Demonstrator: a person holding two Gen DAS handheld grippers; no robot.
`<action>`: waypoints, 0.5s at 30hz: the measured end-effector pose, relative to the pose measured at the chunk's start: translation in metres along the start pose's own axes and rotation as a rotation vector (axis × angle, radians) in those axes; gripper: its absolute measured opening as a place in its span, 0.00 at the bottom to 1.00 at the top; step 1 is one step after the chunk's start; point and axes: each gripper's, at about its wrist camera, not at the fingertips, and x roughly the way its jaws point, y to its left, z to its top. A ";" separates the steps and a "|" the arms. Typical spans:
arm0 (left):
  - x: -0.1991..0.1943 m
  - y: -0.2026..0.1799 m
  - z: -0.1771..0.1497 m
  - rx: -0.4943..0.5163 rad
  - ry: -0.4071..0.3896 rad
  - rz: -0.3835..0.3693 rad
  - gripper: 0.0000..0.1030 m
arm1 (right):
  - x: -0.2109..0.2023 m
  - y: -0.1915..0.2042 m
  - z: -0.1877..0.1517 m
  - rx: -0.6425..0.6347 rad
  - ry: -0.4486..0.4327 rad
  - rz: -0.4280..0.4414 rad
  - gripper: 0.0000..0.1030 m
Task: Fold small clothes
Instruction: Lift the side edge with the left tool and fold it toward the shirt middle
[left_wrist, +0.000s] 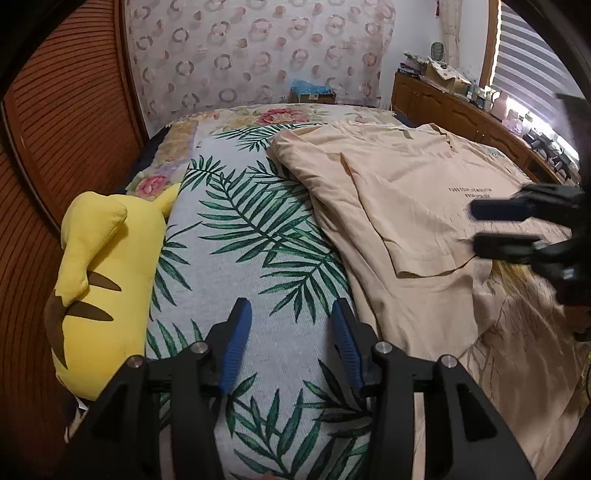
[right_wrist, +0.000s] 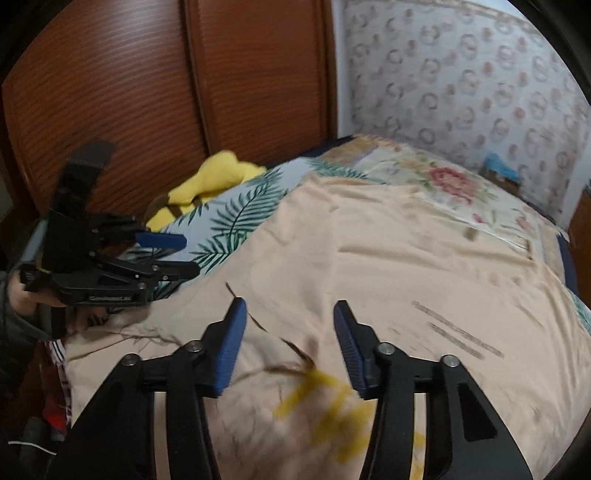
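A peach T-shirt (left_wrist: 406, 192) with small dark print lies spread on the bed, one side folded over onto itself. My left gripper (left_wrist: 290, 310) hovers over a palm-leaf patterned cloth (left_wrist: 251, 229) just left of the shirt's edge, jaws apart with nothing between them. My right gripper (right_wrist: 290, 308) hangs over the near part of the shirt (right_wrist: 369, 258), jaws also apart and empty; the view is blurred. In the left wrist view the right gripper (left_wrist: 491, 225) shows at the right, above the shirt's printed area. In the right wrist view the left gripper (right_wrist: 177, 254) sits at the left, held by a hand.
A yellow plush toy (left_wrist: 99, 266) lies along the bed's left side, by the slatted wooden wardrobe doors (left_wrist: 66, 110). A floral bedspread (left_wrist: 280, 116) covers the far end, with a small box (left_wrist: 314, 94) at the wall. A cluttered wooden dresser (left_wrist: 461, 107) stands at the right.
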 end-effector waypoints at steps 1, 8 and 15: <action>0.000 0.000 0.001 0.001 0.000 0.001 0.45 | 0.007 0.000 0.002 0.000 0.015 0.007 0.41; 0.001 0.001 0.002 0.000 -0.003 0.005 0.48 | 0.047 0.007 0.009 -0.027 0.094 0.054 0.35; 0.001 0.002 0.002 -0.001 -0.003 0.004 0.48 | 0.054 0.019 0.009 -0.096 0.105 0.045 0.36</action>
